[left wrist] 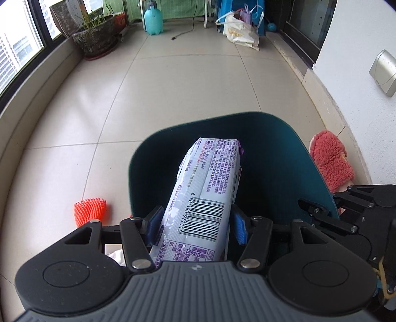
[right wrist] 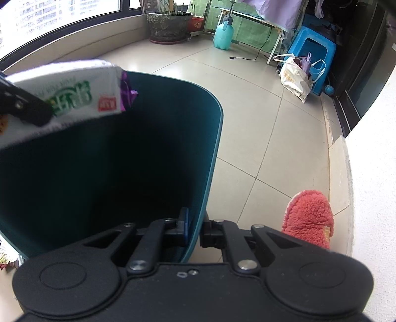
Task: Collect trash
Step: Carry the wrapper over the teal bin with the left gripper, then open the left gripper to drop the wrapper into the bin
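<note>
My left gripper [left wrist: 196, 223] is shut on a white and purple plastic packet [left wrist: 205, 188] with a barcode, held over the open mouth of a dark teal bin [left wrist: 272, 153]. In the right wrist view the packet [right wrist: 74, 99] sticks out over the bin's left side. My right gripper [right wrist: 195, 230] is shut on the bin's rim [right wrist: 212, 148], one finger inside and one outside. The right gripper also shows at the right edge of the left wrist view [left wrist: 329, 210]. An orange foam net [left wrist: 90, 210] lies on the floor left of the bin.
A red fluffy slipper [left wrist: 331, 161] lies by the wall right of the bin [right wrist: 309, 215]. At the far end stand a plant pot [left wrist: 96, 37], a teal spray bottle [left wrist: 153, 19], a white bag [left wrist: 240, 32] and a blue stool [right wrist: 314, 57]. Tiled floor [left wrist: 173, 86] lies between.
</note>
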